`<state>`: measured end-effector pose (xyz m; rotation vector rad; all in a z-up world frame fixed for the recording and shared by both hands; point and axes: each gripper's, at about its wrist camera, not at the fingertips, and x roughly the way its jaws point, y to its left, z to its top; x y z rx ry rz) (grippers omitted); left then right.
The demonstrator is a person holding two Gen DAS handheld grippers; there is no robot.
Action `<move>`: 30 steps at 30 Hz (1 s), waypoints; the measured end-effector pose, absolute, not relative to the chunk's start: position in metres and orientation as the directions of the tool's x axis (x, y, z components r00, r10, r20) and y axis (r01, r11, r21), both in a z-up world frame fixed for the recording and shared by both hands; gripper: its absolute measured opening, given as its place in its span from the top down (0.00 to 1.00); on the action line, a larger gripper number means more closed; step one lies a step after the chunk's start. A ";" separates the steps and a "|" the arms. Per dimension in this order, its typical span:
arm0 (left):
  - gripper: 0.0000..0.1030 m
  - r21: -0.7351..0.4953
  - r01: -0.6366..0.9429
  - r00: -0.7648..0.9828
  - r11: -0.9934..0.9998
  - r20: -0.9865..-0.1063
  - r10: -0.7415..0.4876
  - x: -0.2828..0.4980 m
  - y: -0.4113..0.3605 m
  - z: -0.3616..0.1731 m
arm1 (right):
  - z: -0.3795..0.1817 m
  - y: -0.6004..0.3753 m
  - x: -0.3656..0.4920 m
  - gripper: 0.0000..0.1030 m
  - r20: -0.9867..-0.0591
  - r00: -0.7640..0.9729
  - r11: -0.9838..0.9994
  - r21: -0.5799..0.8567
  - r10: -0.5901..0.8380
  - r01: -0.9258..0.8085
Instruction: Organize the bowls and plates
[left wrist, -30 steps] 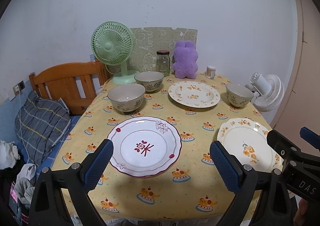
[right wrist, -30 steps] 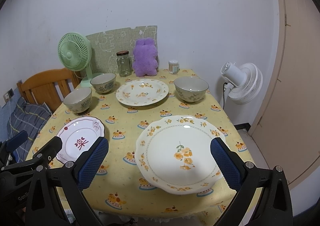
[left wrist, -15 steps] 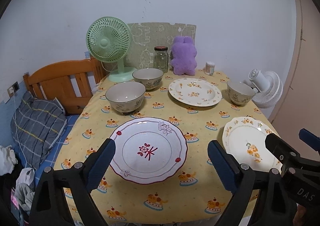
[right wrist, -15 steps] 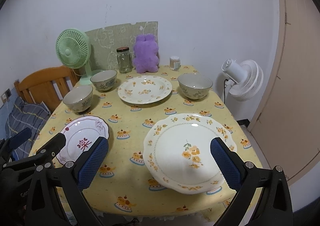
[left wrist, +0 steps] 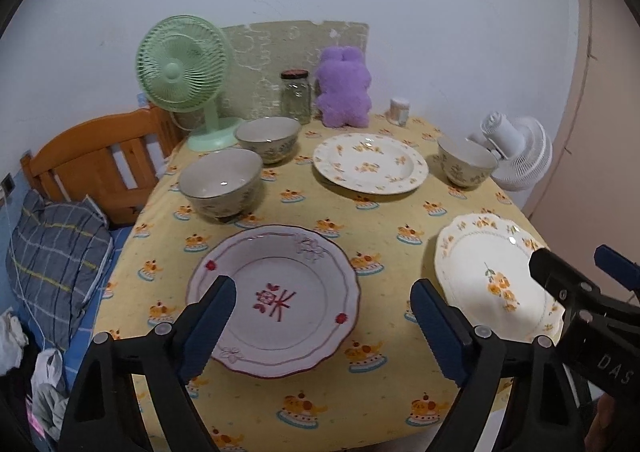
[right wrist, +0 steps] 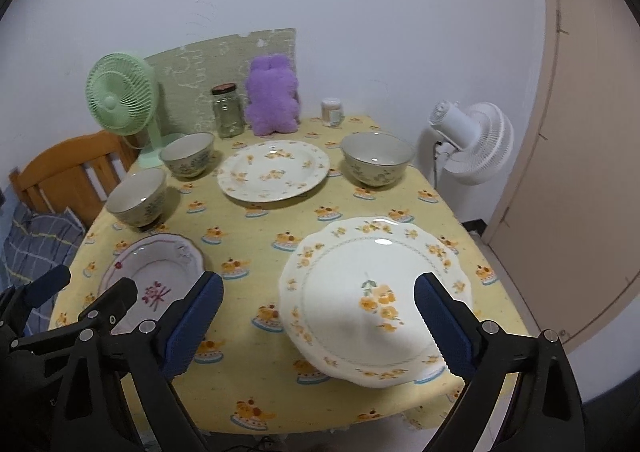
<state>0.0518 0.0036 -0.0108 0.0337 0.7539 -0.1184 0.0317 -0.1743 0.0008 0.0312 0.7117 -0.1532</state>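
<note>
On the yellow tablecloth, a white plate with a red rim and red character (left wrist: 276, 300) lies at the near left, below my left gripper (left wrist: 323, 296). Its jaws are closing, wide apart, with nothing pressed between them. A cream plate with orange flowers (right wrist: 372, 292) lies at the near right under my right gripper (right wrist: 319, 286), whose jaws are also closing and touch nothing. A second flowered plate (left wrist: 370, 163) sits farther back. Two bowls (left wrist: 220, 181) (left wrist: 268, 137) stand at the left and one bowl (left wrist: 466, 161) at the right.
Along the back wall stand a green fan (left wrist: 182, 67), a glass jar (left wrist: 296, 95), a purple plush (left wrist: 344, 87) and a small white jar (left wrist: 400, 111). A white fan (right wrist: 468, 143) stands off the table's right side, a wooden chair back (left wrist: 92, 159) to its left.
Both grippers have shifted slightly over the near table edge and tilted a little. The jaws of each stand a bit narrower than before. No dish has moved.
</note>
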 end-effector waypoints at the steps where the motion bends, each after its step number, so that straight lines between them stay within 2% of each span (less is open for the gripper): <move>1: 0.14 -0.011 0.128 0.716 0.992 -0.691 -0.100 0.053 -0.001 -0.012 | -0.001 -0.179 0.033 0.06 -0.658 0.741 0.987 -0.018 -0.133 0.161; 9: 0.15 -0.006 0.159 0.691 0.987 -0.714 -0.116 0.067 -0.049 -0.025 | -0.013 -0.219 0.053 0.09 -0.678 0.725 0.987 -0.008 -0.121 0.158; 12: 0.18 0.003 0.136 0.674 0.991 -0.733 -0.090 0.076 -0.071 -0.030 | -0.020 -0.240 0.066 0.12 -0.699 0.710 0.993 0.001 -0.085 0.120; 19: 0.19 -0.003 0.063 0.644 0.998 -0.764 -0.043 0.100 -0.119 -0.047 | -0.031 -0.286 0.096 0.13 -0.731 0.681 0.998 0.001 -0.043 0.064; 22: 0.19 -0.005 0.040 0.625 0.999 -0.780 -0.029 0.107 -0.132 -0.055 | -0.038 -0.302 0.105 0.13 -0.746 0.665 0.999 0.001 -0.035 0.053; 24: 0.25 -0.013 0.032 0.614 0.999 -0.789 -0.031 0.111 -0.139 -0.062 | -0.044 -0.310 0.112 0.13 -0.759 0.650 0.999 0.003 -0.032 0.052; 30: 0.25 0.000 -0.034 0.561 0.999 -0.828 0.020 0.120 -0.146 -0.085 | -0.068 -0.323 0.127 0.13 -0.800 0.600 0.999 0.014 -0.011 0.038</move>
